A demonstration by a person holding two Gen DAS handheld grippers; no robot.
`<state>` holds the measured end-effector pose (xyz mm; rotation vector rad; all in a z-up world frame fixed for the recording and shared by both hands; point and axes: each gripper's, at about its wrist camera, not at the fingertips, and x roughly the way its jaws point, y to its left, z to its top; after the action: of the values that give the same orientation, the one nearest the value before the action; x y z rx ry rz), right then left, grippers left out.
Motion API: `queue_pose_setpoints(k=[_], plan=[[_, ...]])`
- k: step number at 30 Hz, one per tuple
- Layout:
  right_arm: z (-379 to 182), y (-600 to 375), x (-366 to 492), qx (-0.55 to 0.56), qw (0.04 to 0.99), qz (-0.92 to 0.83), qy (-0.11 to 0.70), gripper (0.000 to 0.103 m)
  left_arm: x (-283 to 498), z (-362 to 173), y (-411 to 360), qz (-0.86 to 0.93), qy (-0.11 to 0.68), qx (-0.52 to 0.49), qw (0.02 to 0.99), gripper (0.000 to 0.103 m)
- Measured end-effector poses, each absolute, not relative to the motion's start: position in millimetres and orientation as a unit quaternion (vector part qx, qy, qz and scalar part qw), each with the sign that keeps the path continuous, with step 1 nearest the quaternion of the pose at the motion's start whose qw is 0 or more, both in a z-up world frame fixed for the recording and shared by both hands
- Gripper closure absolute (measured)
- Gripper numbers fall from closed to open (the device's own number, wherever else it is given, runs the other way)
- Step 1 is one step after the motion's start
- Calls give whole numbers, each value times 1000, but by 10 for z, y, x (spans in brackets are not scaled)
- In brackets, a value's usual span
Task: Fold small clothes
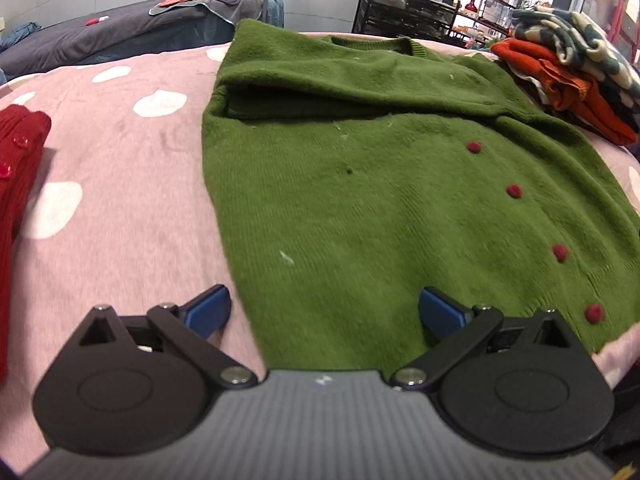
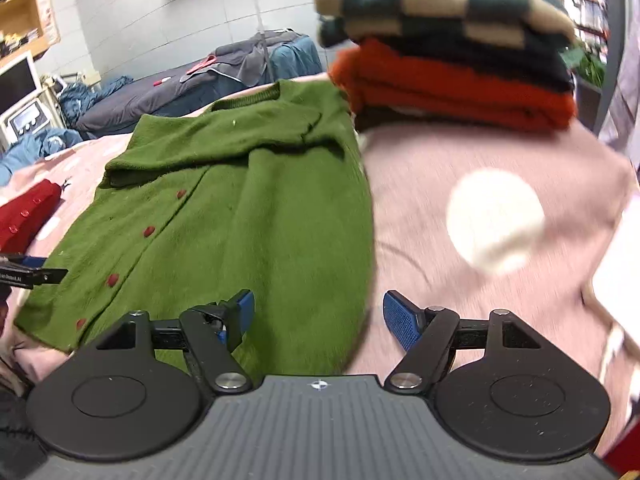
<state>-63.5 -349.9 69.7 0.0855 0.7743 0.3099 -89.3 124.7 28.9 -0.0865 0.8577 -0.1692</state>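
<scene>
A green cardigan with red buttons lies flat on the pink dotted blanket, a sleeve folded across its chest. My left gripper is open and empty over the cardigan's near left hem corner. My right gripper is open and empty over the cardigan's near right hem corner, one finger above the knit, the other above the blanket. The left gripper's tip shows at the left edge of the right wrist view.
A stack of folded clothes, orange below and checkered on top, sits at the far right and looms in the right wrist view. A red garment lies at the left. A grey-covered bed and shelves stand behind.
</scene>
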Motion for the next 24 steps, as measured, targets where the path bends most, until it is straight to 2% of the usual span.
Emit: queue_pose_setpoints(k=[7,9,12,13,15,16,22,24], plan=[[682,-3574,-858,74,908,159,381,0,-1146,306,1226,-93,415,-44,904,3],[684,-3575,-907,79,906,165,382,0,-1199,317,1232,-98,419,-41,902,6],[705,-3535,-955,75,905,169,383,1,-1239,344,1225,-102,425,-35,899,16],[712,-3530,-961,76,904,172,384,2,-1243,355,1230,-101,427,-38,898,20],[711,-3512,-968,88,897,184,392,16,-1237,374,1246,-100,432,-53,895,24],[699,-3500,-965,94,892,191,399,19,-1235,382,1248,-98,434,-59,894,26],[683,-3482,-972,103,888,194,404,20,-1270,403,1225,-100,442,-61,889,38],[687,-3474,-975,100,887,195,405,24,-1279,413,1232,-101,447,-68,886,44]])
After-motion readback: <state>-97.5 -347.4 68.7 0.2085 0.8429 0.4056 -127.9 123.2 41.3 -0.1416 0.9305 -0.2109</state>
